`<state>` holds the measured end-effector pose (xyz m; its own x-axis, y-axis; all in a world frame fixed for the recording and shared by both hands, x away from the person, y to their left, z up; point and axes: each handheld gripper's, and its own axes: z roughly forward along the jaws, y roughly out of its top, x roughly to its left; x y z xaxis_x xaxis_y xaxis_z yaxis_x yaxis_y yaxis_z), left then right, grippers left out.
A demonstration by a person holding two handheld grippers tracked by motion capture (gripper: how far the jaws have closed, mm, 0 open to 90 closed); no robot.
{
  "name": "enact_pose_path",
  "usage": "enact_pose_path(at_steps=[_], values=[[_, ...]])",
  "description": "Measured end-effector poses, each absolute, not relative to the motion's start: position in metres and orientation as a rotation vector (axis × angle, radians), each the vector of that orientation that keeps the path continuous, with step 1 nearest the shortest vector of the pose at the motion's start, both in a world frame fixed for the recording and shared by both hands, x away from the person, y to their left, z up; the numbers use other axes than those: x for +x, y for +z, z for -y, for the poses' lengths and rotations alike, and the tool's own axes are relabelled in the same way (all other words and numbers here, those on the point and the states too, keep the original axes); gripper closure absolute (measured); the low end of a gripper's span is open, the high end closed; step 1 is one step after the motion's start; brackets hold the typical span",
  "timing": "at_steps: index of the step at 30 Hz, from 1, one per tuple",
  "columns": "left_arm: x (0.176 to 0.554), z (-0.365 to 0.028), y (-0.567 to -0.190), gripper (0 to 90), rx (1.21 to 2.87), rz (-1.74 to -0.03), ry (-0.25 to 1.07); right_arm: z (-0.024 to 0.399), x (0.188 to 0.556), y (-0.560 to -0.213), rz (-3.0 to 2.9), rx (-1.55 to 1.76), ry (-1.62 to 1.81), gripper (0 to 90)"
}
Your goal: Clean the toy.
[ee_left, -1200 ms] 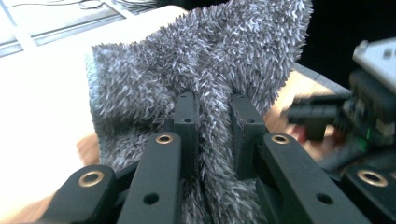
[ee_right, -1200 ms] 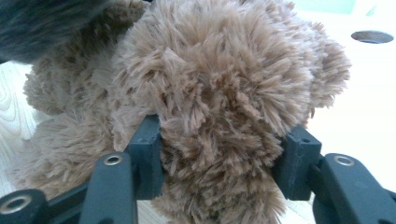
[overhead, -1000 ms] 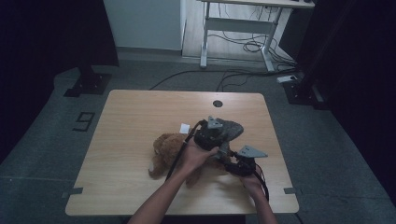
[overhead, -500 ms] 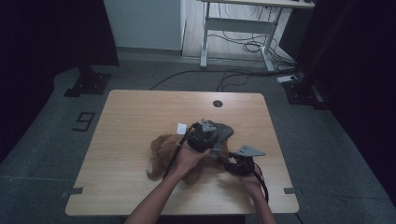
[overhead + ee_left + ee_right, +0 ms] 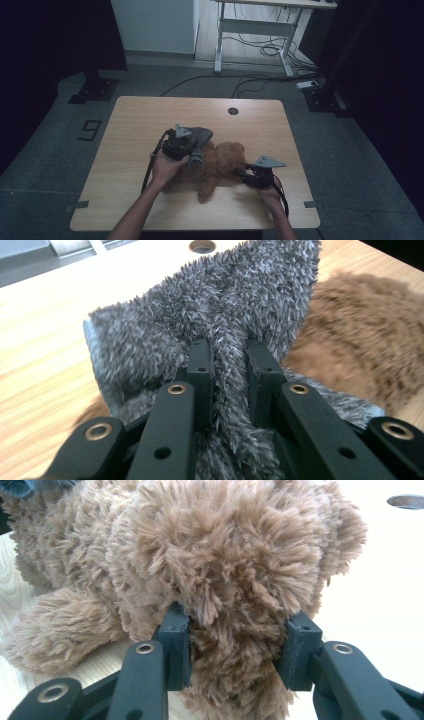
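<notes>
left gripper (image 5: 227,365) pinches fuzzy grey cloth (image 5: 200,315) | right gripper (image 5: 237,645) clamps brown plush teddy bear (image 5: 225,555) near wooden table (image 5: 150,115) front edge

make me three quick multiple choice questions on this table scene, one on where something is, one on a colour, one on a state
1. Where does the brown teddy bear lie?
A. on the wooden table
B. on the floor
C. on a chair

2. What colour is the furry cloth?
A. red
B. grey
C. white

3. What is the left gripper doing?
A. standing wide open
B. pinching the cloth
C. holding a cup

Answers: 1 A, the bear rests on the tabletop. 2 B, its pile is grey beside the brown fur. 3 B, the jaws are closed on a fold of cloth.
</notes>
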<state>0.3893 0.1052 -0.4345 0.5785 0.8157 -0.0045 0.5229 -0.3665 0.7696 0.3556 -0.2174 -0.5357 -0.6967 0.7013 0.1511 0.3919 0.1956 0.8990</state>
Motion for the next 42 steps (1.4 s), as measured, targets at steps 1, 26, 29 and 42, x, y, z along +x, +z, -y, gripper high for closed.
enact_pose_path(at_steps=[1,26,29,42], values=[[0.389,-0.111,-0.436,75.6,2.053,-1.073,0.504,0.218,0.355,-0.536,-2.182,1.038,1.504,55.9],[0.413,-0.148,-0.475,76.5,1.955,-1.225,0.400,0.217,0.362,-0.540,-2.130,1.093,1.494,58.5],[0.410,-0.145,-0.455,76.3,1.926,-1.169,0.396,0.218,0.362,-0.540,-2.131,1.098,1.482,57.9],[0.390,-0.088,-0.455,76.0,2.044,-0.984,0.427,0.220,0.361,-0.540,-2.139,1.104,1.488,56.0]])
